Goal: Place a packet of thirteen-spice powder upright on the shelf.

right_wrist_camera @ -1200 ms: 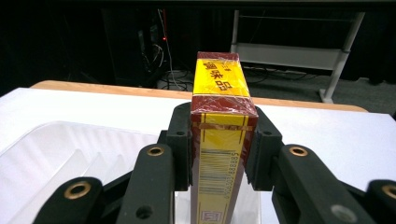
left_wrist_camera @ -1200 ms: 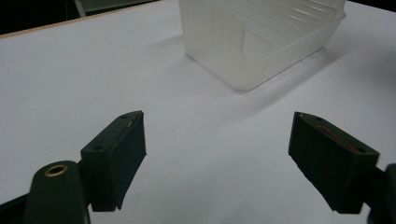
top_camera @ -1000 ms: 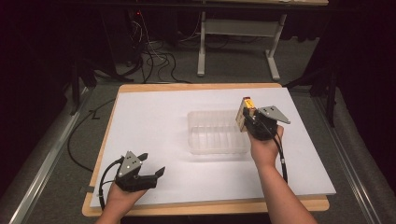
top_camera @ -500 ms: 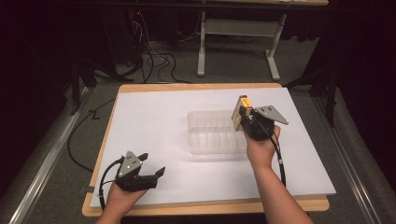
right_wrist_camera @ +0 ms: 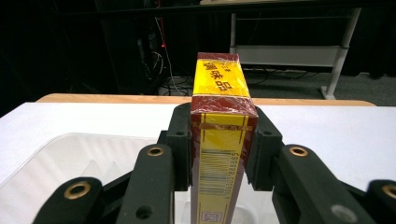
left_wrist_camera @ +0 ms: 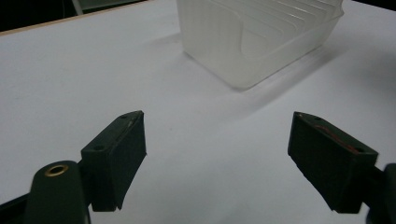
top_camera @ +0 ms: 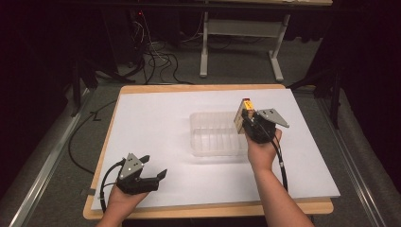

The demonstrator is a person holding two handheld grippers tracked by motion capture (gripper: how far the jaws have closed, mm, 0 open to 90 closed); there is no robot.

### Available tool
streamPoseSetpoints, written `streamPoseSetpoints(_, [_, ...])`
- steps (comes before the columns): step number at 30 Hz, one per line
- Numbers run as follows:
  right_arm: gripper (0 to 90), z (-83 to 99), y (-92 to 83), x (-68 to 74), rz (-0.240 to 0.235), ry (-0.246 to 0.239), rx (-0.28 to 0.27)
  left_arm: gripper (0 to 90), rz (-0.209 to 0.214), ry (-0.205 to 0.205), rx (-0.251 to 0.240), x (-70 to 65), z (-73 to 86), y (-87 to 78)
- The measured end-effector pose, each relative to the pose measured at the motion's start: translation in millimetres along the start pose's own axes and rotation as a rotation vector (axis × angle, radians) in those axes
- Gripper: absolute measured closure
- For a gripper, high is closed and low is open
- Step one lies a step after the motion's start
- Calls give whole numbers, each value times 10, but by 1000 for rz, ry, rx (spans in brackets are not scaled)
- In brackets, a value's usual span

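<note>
In the high view, a white sheet covers a wooden-edged surface [top_camera: 142,118]. A clear ribbed plastic container [top_camera: 215,134], rectangular and open-topped, sits a little right of the middle of the surface, nearer the far edge than the near one. Its inside looks empty, though the translucent walls and the distance make that hard to confirm. The right gripper [top_camera: 246,119] is held at the container's right end, above its rim, and pinches a red and yellow cardboard box [top_camera: 243,116] that stands upright on its narrow end. The left gripper [top_camera: 153,177] rests low by the near left corner of the surface, well apart from the container, its jaws spread with nothing between them.

In the left gripper view, the two black jaws stand wide apart over bare white surface. The container [left_wrist_camera: 261,42] lies ahead towards the far right, a corner turned towards the camera; the ribs along its inner wall show through the plastic, and no contents can be made out in the part that is seen.

In the right gripper view, the right gripper [right_wrist_camera: 218,149] is pressed together on the box [right_wrist_camera: 218,140], one black pad flat against each broad side. The box rises upright between the jaws, wrapped in clear film, with a yellow panel of printed characters at the top and a barcode lower down. Below and left of it lies the open container [right_wrist_camera: 60,158], its ribbed floor bare in the part that shows.
</note>
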State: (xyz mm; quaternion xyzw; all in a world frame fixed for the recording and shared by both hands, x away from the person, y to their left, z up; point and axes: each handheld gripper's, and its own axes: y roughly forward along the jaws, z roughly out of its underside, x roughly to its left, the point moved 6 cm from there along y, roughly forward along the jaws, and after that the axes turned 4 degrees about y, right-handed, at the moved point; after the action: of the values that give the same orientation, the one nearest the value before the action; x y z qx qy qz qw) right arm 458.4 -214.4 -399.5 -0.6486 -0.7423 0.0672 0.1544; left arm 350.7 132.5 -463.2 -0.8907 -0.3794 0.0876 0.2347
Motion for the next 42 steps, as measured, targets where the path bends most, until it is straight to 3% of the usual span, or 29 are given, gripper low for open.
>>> streamPoseSetpoints(13, [682, 60, -29, 33, 38, -19, -13, 200, 5, 2, 4, -6, 2, 7])
streamPoseSetpoints(23, [683, -51, -72, 200, -2, -11, -42, 200, 6, 0, 4, -3, 2, 10])
streamPoseSetpoints(27, [683, 13, -48, 282, -5, -8, -28, 200, 5, -2, 0, -4, -1, 3])
streamPoseSetpoints(34, [682, 100, -22, 249, 19, 14, -15, 200, 9, -2, 3, 0, 2, 3])
streamPoseSetpoints(42, [682, 123, -48, 271, 27, 3, -16, 200, 9, -1, 3, -9, -1, 11])
